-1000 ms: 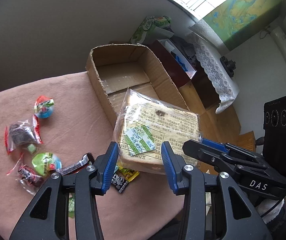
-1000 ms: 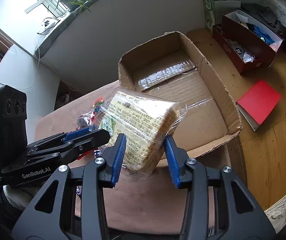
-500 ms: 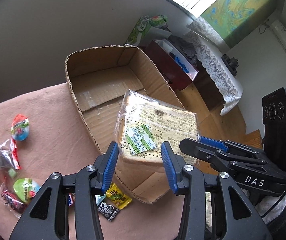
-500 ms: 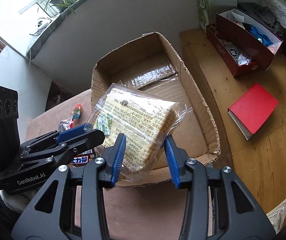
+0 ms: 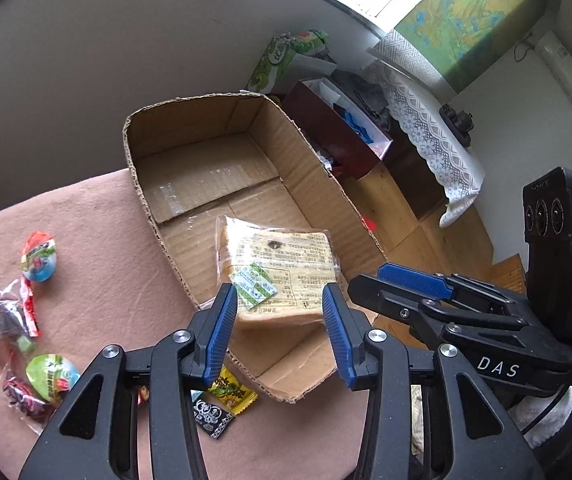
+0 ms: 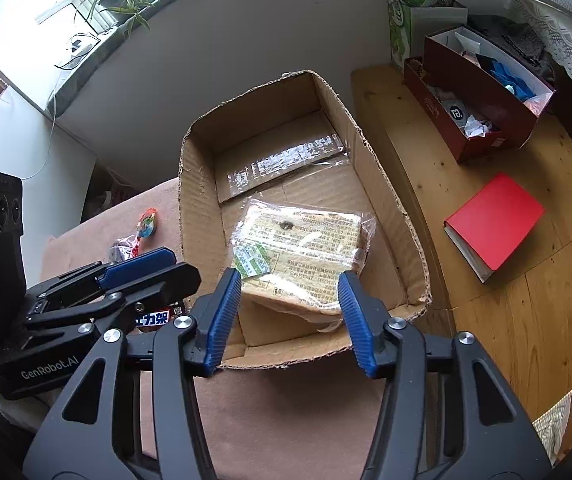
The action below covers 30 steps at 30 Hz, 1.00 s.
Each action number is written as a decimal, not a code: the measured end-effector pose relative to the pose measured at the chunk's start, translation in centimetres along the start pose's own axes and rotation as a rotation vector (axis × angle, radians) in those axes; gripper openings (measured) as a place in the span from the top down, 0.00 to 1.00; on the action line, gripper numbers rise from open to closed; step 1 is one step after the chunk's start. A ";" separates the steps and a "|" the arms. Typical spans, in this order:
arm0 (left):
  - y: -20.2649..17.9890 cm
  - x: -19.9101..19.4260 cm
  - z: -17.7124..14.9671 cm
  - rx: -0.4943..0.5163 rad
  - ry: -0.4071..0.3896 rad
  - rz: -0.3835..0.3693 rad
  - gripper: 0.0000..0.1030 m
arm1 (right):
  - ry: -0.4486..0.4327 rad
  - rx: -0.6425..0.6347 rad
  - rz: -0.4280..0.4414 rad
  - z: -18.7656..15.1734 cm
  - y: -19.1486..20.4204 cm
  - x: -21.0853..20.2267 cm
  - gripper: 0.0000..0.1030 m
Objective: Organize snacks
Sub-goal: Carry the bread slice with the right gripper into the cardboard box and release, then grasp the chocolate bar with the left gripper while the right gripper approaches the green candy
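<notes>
A clear-wrapped packet of sliced bread lies tilted on the floor of the open cardboard box, near its front wall. My right gripper hangs just above the packet's near edge. Its jaws are opening and the pads stand clear of the wrapper on both sides. My left gripper hovers beside it over the box's front left corner, open, with nothing between its pads.
Loose snacks lie on the pink cloth left of the box: two jelly cups, a dark packet, a yellow candy. On the wooden floor at the right are a red book and a dark red box.
The right gripper carried the bread packet over the box, then its jaws widened and the packet dropped onto the box floor. Both grippers shifted toward the box.
</notes>
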<state>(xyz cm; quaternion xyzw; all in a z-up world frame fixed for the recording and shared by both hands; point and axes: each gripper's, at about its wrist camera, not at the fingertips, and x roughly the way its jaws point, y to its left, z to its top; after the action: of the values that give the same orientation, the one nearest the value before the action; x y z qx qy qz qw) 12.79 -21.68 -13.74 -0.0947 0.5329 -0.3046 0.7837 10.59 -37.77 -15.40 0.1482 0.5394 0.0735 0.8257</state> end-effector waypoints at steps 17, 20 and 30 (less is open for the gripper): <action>6.9 -9.0 -3.2 -0.093 -0.026 0.087 0.60 | -0.097 0.008 0.054 -3.5 5.9 -2.7 0.40; 9.1 -10.5 -4.6 -0.140 -0.025 0.111 0.60 | -0.079 -0.026 0.059 -4.4 7.5 -2.3 0.40; 13.9 -13.3 -10.7 -0.274 0.034 0.170 0.60 | 0.128 -0.134 0.096 -8.0 13.1 2.6 0.40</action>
<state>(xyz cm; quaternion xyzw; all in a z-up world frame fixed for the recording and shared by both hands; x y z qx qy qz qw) 5.16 -1.01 -14.44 -0.1504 0.5890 -0.1633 0.7771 4.86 -23.35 -16.40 0.1134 0.5770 0.1584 0.7932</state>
